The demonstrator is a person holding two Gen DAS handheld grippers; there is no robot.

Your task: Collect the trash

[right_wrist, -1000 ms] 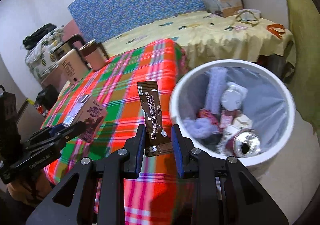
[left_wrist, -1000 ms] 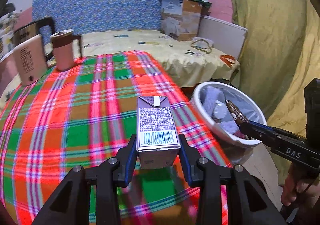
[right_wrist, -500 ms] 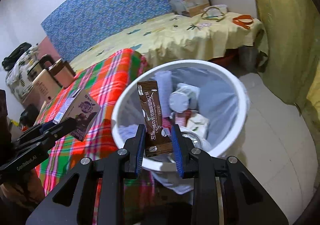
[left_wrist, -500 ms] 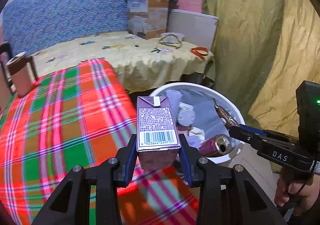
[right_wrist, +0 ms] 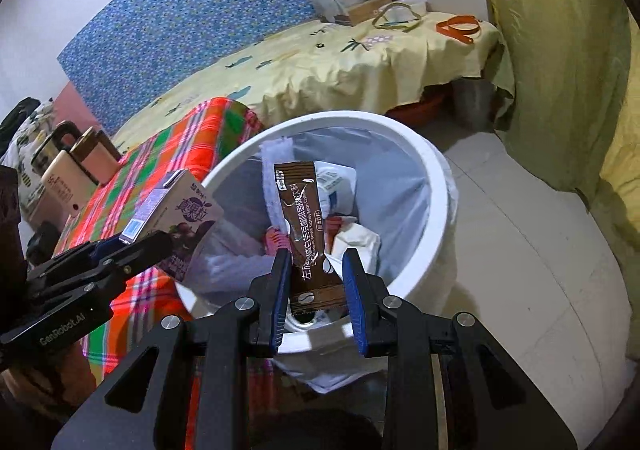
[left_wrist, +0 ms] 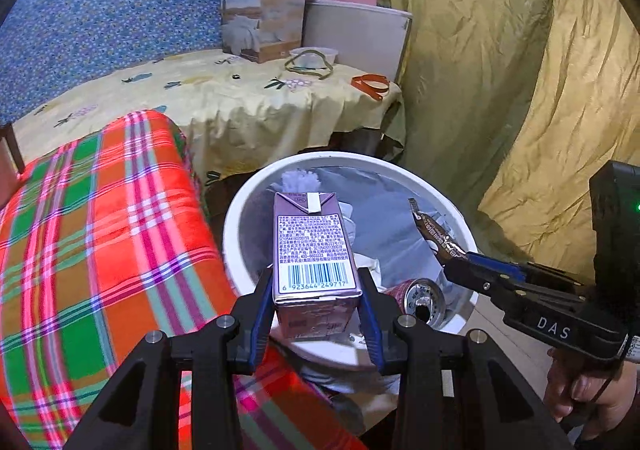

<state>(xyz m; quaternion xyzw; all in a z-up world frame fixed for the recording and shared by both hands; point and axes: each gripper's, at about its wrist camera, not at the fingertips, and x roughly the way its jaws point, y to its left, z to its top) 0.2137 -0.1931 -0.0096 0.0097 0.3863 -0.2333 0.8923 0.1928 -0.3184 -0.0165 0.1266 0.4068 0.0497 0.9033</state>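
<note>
My left gripper (left_wrist: 316,286) is shut on a purple drink carton (left_wrist: 313,246) with a barcode, held upright over the near rim of the white trash bin (left_wrist: 256,190). In the right wrist view the same carton (right_wrist: 180,218) hangs at the bin's left edge in the left gripper (right_wrist: 156,240). My right gripper (right_wrist: 316,274) is shut on a brown coffee sachet (right_wrist: 304,218), standing up over the white bin (right_wrist: 432,170). From the left wrist view the sachet (left_wrist: 434,234) sticks out of the right gripper (left_wrist: 460,258) above the bin's right side. The bin holds a can (left_wrist: 422,300) and other trash.
A table with a red and green plaid cloth (left_wrist: 92,230) lies left of the bin. Behind is a yellow-covered table (left_wrist: 240,98) with a cardboard box (left_wrist: 264,14). A yellow curtain (left_wrist: 520,90) hangs on the right. Mugs and a kettle (right_wrist: 68,170) stand on the plaid table. A person's hand (left_wrist: 588,390) holds the right gripper.
Both grippers swung from over the plaid table to above the white bin, each keeping its hold. The bin now sits right under the carton and the sachet.
</note>
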